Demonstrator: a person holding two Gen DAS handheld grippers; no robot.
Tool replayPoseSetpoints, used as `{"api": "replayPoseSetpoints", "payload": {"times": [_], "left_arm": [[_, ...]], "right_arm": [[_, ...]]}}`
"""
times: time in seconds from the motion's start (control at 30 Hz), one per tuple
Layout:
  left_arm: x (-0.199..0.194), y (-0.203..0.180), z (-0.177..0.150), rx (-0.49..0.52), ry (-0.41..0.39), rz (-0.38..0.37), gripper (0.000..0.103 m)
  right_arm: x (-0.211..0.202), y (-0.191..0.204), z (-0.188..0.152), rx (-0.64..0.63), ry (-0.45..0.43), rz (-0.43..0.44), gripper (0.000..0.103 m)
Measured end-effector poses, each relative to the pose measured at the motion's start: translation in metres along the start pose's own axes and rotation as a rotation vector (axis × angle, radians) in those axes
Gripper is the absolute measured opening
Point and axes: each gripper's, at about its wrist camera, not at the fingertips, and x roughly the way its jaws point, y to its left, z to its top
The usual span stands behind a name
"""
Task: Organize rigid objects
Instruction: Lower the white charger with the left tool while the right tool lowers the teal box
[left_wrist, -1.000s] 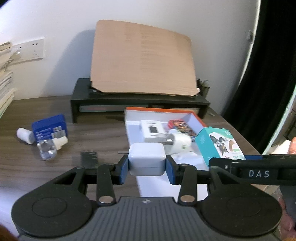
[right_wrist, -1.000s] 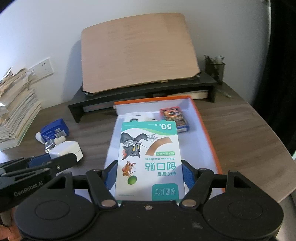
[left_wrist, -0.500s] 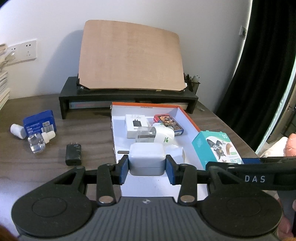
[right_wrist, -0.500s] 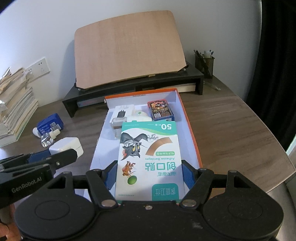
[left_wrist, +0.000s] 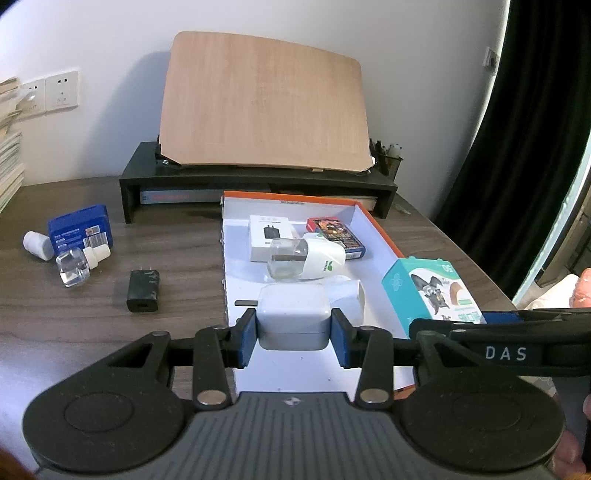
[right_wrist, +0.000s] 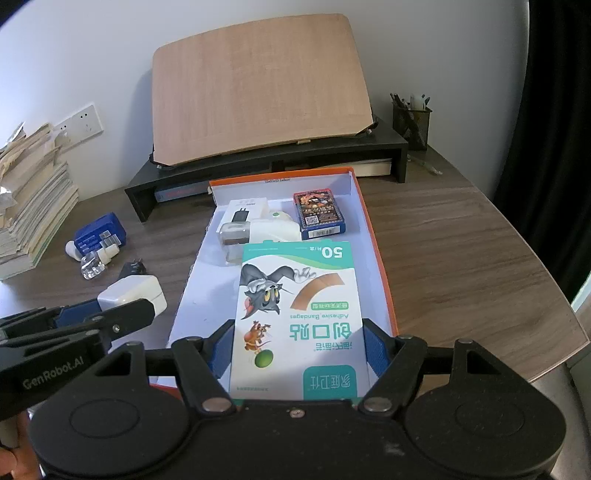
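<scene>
My left gripper (left_wrist: 293, 338) is shut on a white power adapter (left_wrist: 293, 319), held over the near left part of the orange-rimmed white box (left_wrist: 380, 230). It also shows in the right wrist view (right_wrist: 131, 291). My right gripper (right_wrist: 297, 347) is shut on a teal adhesive bandage box (right_wrist: 295, 314), held above the near end of the box (right_wrist: 380, 280). The bandage box also shows in the left wrist view (left_wrist: 432, 295). Inside the box lie a white charger carton (left_wrist: 269, 236), a card deck (left_wrist: 336, 232) and a white plug-in vaporizer (left_wrist: 306, 258).
On the table left of the box lie a black charger (left_wrist: 144, 290), a blue box (left_wrist: 79, 230), a clear bottle (left_wrist: 74, 269) and a white cap (left_wrist: 37, 245). A black monitor stand (left_wrist: 258, 181) with a wooden board is behind. Books (right_wrist: 33, 206) are stacked at left.
Both grippers have pulled back and risen with their objects still held. The box and table items now look farther away.
</scene>
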Motion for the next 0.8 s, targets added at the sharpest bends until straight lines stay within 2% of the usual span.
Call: {"api": "replayPoseSetpoints", "payload": {"times": [0.37, 0.8], "left_arm": [[0.01, -0.004, 0.007, 0.011, -0.002, 0.008, 0.042], [0.023, -0.009, 0.02, 0.044, -0.001, -0.014, 0.042]], "right_arm": [[0.006, -0.008, 0.01, 0.005, -0.012, -0.006, 0.084], [0.012, -0.03, 0.015, 0.059, -0.036, -0.053, 0.084]]}}
